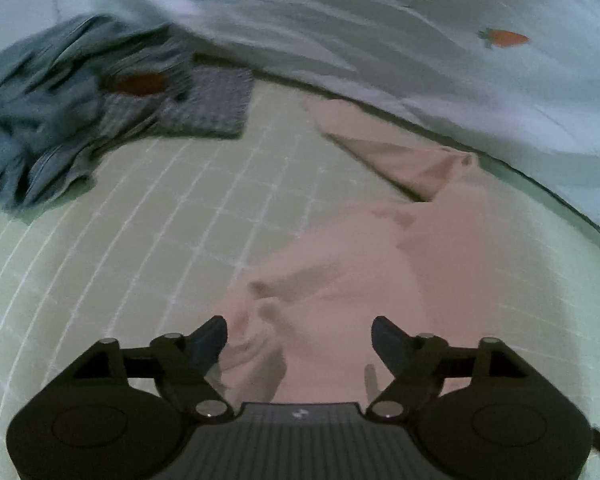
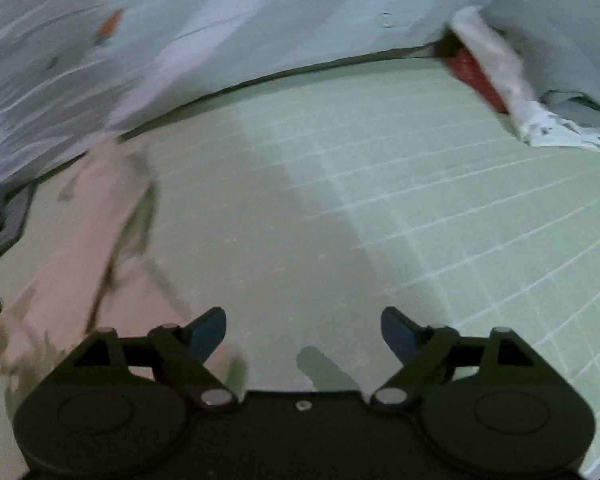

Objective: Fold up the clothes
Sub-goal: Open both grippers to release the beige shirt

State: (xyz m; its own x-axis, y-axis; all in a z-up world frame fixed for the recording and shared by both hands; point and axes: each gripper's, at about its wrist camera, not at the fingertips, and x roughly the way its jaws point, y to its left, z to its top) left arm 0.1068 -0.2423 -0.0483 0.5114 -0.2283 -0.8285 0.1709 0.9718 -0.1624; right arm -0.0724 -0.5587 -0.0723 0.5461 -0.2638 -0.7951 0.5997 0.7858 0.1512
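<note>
A pale pink garment [image 1: 379, 248] lies crumpled on the green grid mat [image 1: 160, 216], reaching from under my left gripper toward the back right. My left gripper [image 1: 299, 338] is open, its jaws wide apart just above the garment's near end, holding nothing. In the right wrist view the same pink garment [image 2: 80, 256] lies at the left of the mat [image 2: 419, 184]. My right gripper [image 2: 303, 330] is open and empty over bare mat, to the right of the garment.
A blue-grey pile of clothes [image 1: 40, 120] with a checked cloth [image 1: 204, 104] sits at the mat's far left. A light carrot-print sheet [image 1: 419, 40] borders the far edge. A white and red cloth bundle [image 2: 499, 80] lies at the far right.
</note>
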